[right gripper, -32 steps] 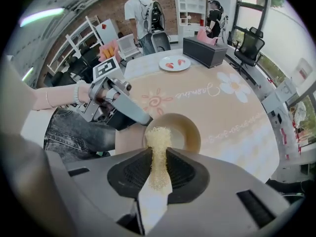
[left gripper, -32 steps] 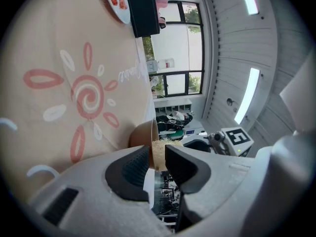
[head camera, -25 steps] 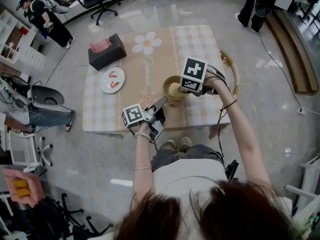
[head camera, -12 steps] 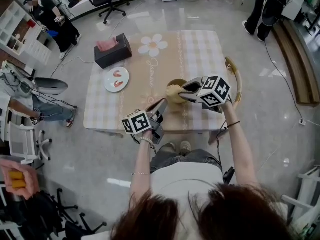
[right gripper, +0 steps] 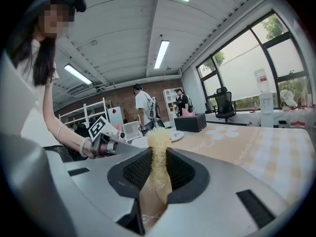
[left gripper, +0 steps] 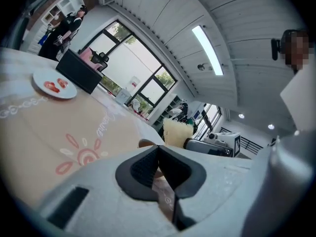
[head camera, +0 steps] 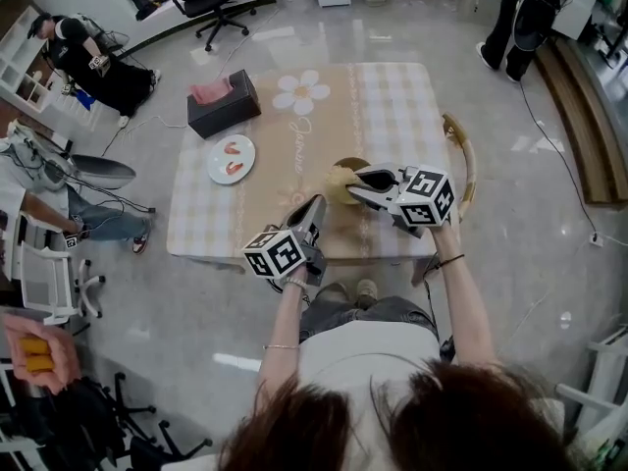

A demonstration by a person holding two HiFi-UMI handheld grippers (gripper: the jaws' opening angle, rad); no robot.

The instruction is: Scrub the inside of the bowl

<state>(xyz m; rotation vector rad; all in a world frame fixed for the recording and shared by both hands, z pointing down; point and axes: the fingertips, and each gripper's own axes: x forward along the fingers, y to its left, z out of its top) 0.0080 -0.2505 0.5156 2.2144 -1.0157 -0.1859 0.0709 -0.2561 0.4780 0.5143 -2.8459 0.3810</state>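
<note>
A square table [head camera: 392, 116] stands on a glossy grey floor [head camera: 549, 214], covered by a beige cloth with checked borders, a white daisy print [head camera: 301, 90] at the far side and a line of script down the middle. On the cloth, a black tissue box [head camera: 224, 104] with a pink tissue sits at the far left corner. Just nearer lies a white plate [head camera: 214, 160] with reddish food pieces [head camera: 233, 146], and a brown bowl [head camera: 349, 162] rests near the front edge, well apart from both.

Person wears white shirt [head camera: 365, 361], grey trousers [head camera: 345, 312], bracelets [head camera: 279, 345].
</note>
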